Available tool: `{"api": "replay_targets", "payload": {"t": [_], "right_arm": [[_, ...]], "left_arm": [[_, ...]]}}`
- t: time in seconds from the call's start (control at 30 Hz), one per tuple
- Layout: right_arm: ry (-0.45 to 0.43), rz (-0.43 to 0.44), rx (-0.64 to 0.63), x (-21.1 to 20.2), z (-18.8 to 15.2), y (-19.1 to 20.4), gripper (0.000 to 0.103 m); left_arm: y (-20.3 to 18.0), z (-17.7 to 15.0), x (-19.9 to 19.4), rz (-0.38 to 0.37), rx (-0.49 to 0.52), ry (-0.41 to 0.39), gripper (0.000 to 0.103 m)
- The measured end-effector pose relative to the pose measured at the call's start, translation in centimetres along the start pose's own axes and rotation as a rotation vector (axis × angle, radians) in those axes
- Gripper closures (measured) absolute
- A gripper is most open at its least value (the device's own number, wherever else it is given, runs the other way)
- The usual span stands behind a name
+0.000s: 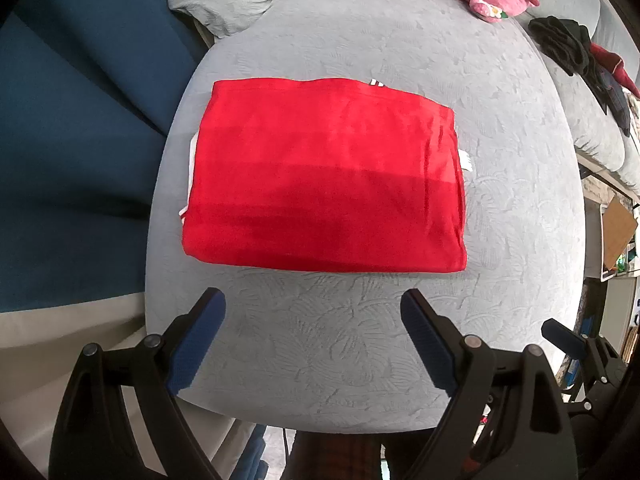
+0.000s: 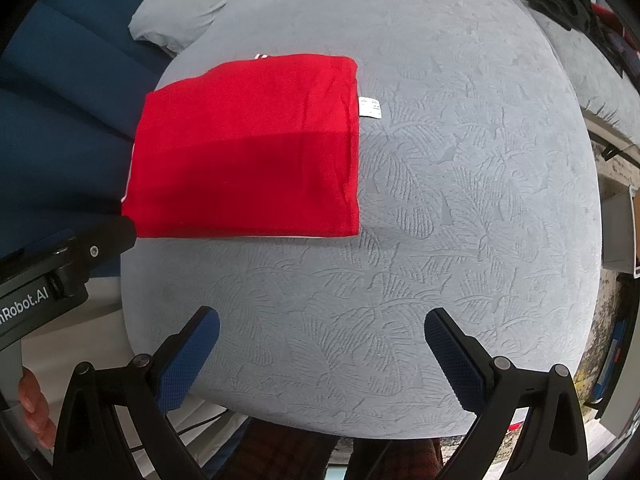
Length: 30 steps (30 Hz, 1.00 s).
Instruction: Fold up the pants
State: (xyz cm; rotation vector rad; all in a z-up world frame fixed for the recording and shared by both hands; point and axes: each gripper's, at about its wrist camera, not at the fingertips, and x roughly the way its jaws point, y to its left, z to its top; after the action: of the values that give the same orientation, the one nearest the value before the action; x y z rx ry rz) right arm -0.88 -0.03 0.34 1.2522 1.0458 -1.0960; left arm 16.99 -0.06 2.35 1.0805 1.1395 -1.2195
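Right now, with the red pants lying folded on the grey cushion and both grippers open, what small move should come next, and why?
Probably just draw both grippers back. The red pants already lie as a flat, squared rectangle on the grey cushion, and the left gripper and right gripper both stand open, short of the cloth and holding nothing. Only a white tag pokes out at one edge.

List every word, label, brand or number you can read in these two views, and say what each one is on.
"nRobot.AI": white lettering on the black body of the left gripper in the right wrist view, cut off by the frame edge.
White care tag at the edge of the folded red pants: printed, too small to read.
Nothing else readable.
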Motion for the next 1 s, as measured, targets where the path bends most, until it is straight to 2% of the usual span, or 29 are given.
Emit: {"api": "replay_targets", "payload": {"t": [1.0], "right_arm": [[0.003,-0.004,0.005,-0.6,-0.1,-0.3,0.002]], "left_arm": [[-1.5,0.7,0.4,0.014,0.021,0.027,0.016]]}}
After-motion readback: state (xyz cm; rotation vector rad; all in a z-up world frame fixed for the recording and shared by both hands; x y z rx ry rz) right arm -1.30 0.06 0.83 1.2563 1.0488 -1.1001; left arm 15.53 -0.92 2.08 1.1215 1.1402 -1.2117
